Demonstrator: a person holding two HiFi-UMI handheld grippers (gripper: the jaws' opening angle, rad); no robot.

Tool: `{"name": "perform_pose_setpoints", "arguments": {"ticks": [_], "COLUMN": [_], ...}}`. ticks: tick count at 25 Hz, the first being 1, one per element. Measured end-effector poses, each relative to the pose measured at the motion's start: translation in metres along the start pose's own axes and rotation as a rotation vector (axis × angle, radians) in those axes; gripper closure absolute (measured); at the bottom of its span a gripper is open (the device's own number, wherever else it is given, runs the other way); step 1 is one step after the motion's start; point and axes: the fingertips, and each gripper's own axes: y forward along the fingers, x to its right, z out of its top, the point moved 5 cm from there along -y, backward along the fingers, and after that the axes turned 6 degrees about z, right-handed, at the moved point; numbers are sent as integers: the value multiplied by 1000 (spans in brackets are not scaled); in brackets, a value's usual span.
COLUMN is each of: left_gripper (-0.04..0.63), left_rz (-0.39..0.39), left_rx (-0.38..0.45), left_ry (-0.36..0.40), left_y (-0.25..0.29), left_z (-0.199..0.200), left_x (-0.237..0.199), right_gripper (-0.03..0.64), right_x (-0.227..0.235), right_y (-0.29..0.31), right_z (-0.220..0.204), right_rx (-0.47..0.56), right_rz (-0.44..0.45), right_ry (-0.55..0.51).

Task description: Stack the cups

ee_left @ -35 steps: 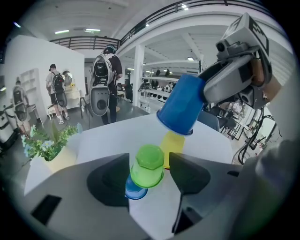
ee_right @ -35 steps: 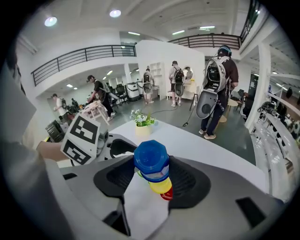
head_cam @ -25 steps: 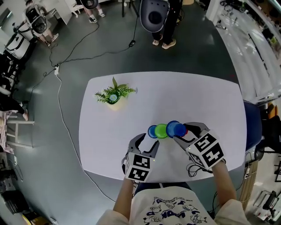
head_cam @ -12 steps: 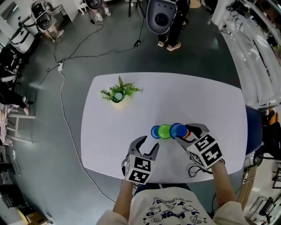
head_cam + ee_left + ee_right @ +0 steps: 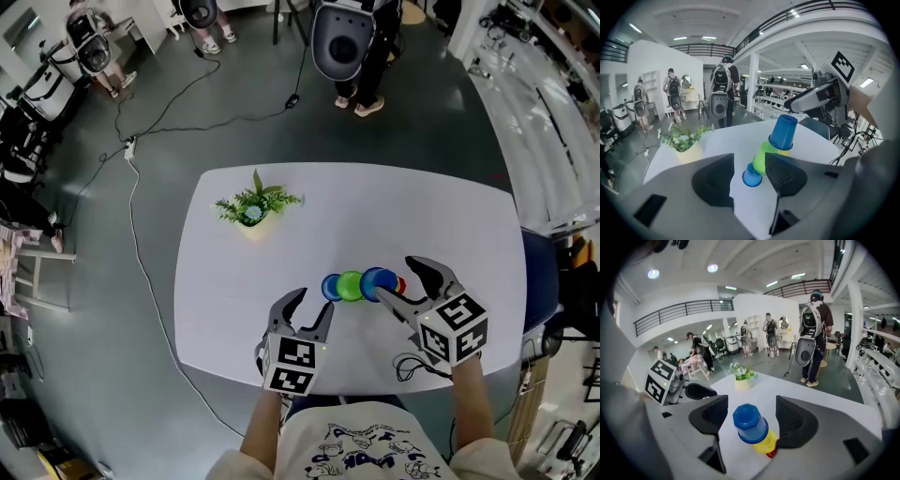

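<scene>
On the white table [image 5: 394, 211] stand the cups in a tight row: a small blue cup [image 5: 330, 287], a green cup [image 5: 351, 285], and an upside-down blue cup [image 5: 379, 278] on a yellow [image 5: 768, 442] and a red one [image 5: 401, 284]. My right gripper [image 5: 397, 279] straddles that stack [image 5: 750, 423]. Its jaws have just been opening and stand wide, with the pads off the cups. My left gripper [image 5: 312, 304] hovers just in front of the small blue cup [image 5: 751, 175]. Its jaws have been closing a little but remain open with nothing between them. The green cup [image 5: 765, 157] leans behind.
A potted plant [image 5: 251, 207] stands at the table's far left. Cables run over the floor beyond the table, where people [image 5: 349, 47] and chairs are. The table's near edge is close under both grippers.
The right gripper's jaws have spread apart, letting go of the blue-topped stack, and it has lifted slightly. The left gripper has risen a little. The cups stay where they were.
</scene>
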Motion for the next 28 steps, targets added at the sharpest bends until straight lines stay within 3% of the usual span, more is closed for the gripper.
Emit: {"name": "perform_pose_setpoints", "arguments": {"ticks": [4,7,10,14,17,28], "left_gripper": [411,452,541,577,580,581], "left_rz": [56,121,194,210,206,196], "left_rx": [62,129,206,298,340,427], "left_ry": [-16,-51,-80,-113,-126,-120], "left_y": [-15,-25,-34,-48,-57,-88], "left_z": [25,43,62,80,88,107], "left_x": [-14,-21,-25,-27,-25,-8], "right_gripper": [289,390,465,548,598,606], "right_x": [7,15,25,23,18,0], "right_y": [-29,-51,-66,-80,-88,-108], "right_z": [15,13,4,-2,-1,3], "right_rx": [231,356,414,456,502,562], "right_rz": [-103,-233,-368,-491,-534,-584], "right_ry": [32,25,47,73,97,96]}}
